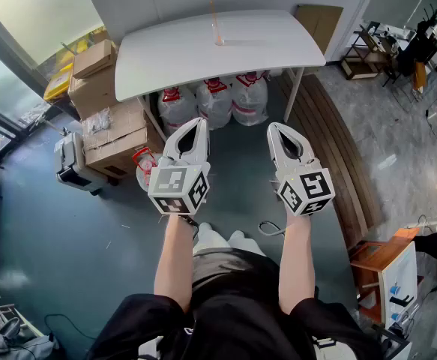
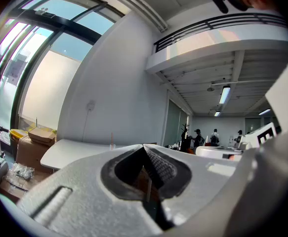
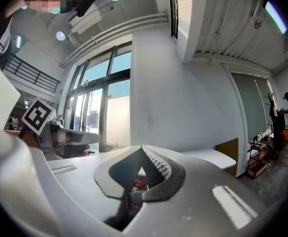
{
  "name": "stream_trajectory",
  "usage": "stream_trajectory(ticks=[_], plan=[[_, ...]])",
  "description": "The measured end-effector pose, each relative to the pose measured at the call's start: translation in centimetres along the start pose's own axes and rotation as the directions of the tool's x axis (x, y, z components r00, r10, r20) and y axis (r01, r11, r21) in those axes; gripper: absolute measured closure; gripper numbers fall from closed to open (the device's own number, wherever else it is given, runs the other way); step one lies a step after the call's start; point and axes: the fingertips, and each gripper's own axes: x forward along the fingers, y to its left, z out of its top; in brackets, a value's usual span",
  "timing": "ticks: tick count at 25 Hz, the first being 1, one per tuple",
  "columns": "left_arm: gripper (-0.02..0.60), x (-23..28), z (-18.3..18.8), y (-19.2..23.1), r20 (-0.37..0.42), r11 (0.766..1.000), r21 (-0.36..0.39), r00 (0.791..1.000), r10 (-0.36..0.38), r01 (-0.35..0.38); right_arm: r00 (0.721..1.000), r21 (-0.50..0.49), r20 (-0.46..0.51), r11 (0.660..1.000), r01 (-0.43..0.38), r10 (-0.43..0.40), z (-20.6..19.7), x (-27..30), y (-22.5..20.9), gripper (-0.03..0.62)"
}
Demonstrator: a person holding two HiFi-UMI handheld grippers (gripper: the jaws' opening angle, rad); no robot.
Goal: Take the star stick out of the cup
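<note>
- Plenty of open floor (image 1: 68,223) between the person and the white counter (image 1: 278,51). Cardboard boxes (image 1: 113,137) crowd its left end, and water jugs (image 1: 214,100) sit underneath.
- Both forearms reach forward side by side. The left tongs (image 1: 198,124) and right tongs (image 1: 275,127) point at the counter but are well short of it.
- Both tongs have their tips pressed together, with nothing in them.
- The star stick (image 1: 214,17) stands in the cup (image 1: 219,37), mid-width toward the counter's back, untouched.

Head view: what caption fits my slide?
Left gripper and right gripper, both shut, face a white table holding a clear cup with a thin orange stick.
</note>
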Motion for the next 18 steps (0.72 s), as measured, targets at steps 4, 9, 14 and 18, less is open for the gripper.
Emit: stream_trajectory(ticks=[4,9,14,18], plan=[[0.58,0.3,-0.4,-0.5,-0.001,1.0,0.003,1.0,0.0,0.0,1.0,0.0,-0.001,1.0,-0.007,0.007,-0.4,-0.3,-0.5,0.588],[0.58,1.1,-0.6,-0.7,-0.019,1.0,0.003,0.999,0.025,-0.025,0.999,0.017,-0.003,0.998,0.052,-0.052,-0.2,-0.7,-3.2,0.588],[0.579,1.1,0.1,-0.7,-0.001,0.999,-0.003,0.999,0.042,-0.042,0.996,0.023,0.022,0.996,0.081,-0.082,1.1,-1.9,-5.4,0.588],[0.58,0.9,0.1,-0.8,0.005,0.998,-0.005,0.998,0.056,-0.055,0.998,0.022,0.026,0.998,0.051,-0.052,1.2,-1.7,-5.3,0.588]])
